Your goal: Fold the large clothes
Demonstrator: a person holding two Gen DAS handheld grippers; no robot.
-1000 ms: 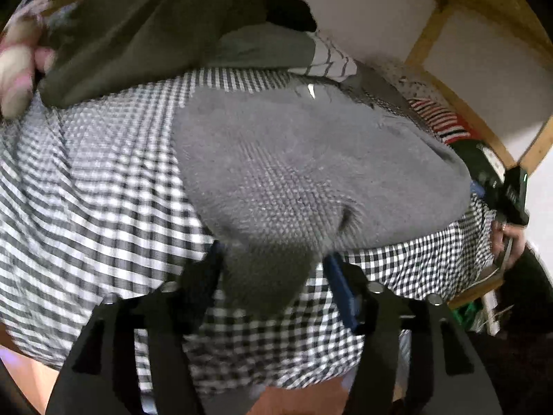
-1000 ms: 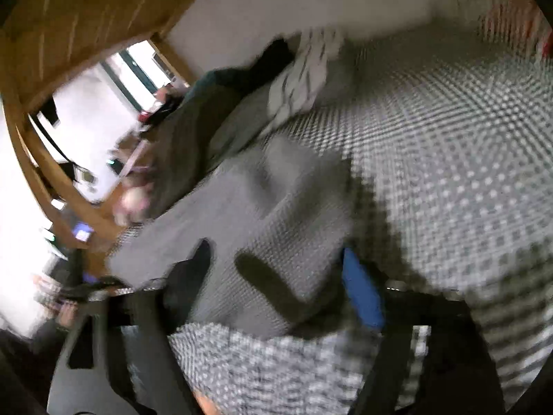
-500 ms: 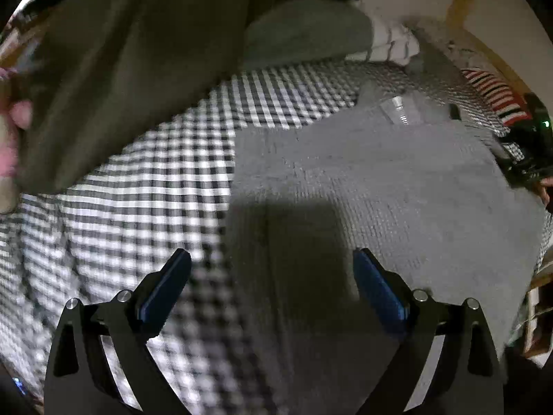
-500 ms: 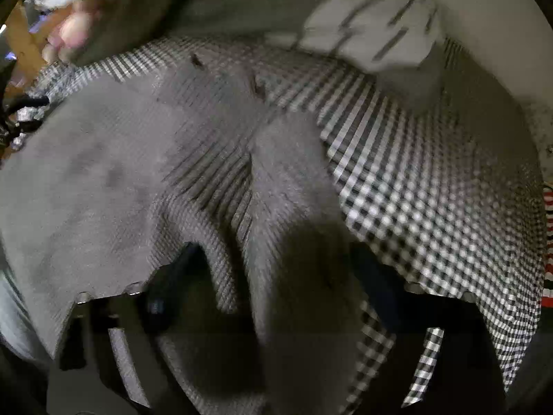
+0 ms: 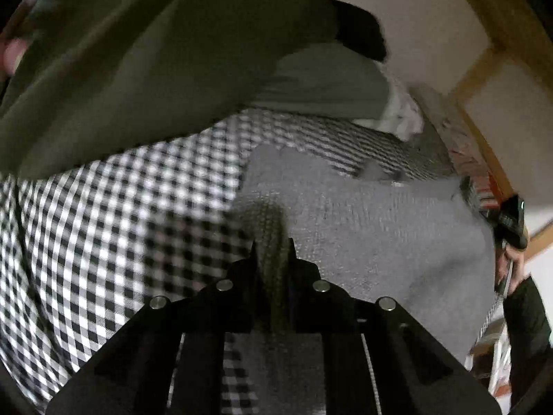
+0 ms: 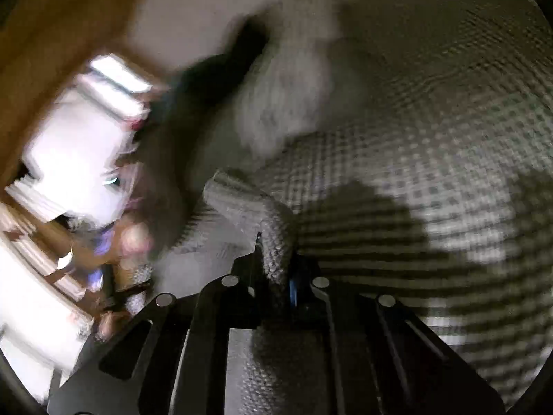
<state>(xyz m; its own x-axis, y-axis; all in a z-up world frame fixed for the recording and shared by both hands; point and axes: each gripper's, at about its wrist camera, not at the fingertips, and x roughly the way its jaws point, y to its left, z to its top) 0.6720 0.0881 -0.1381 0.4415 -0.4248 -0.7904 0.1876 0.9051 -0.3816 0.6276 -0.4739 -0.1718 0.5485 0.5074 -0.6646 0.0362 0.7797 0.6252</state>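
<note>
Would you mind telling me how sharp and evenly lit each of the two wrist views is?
Left wrist view: fairly sharp on the grey knit garment pinched in the left tongs, slight blur on the checked bedcover, dim top left. Right wrist view: heavy motion blur, a blown-out bright patch at left, a dark shadow on the bedcover; only the right tongs look crisp.

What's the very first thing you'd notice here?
The fuzzy grey sweater spread on the black-and-white checked bedsheet. The left claw and the right claw are each shut on a bunched bit of it. A big olive-green garment is heaped at the far left of the bed.
</note>
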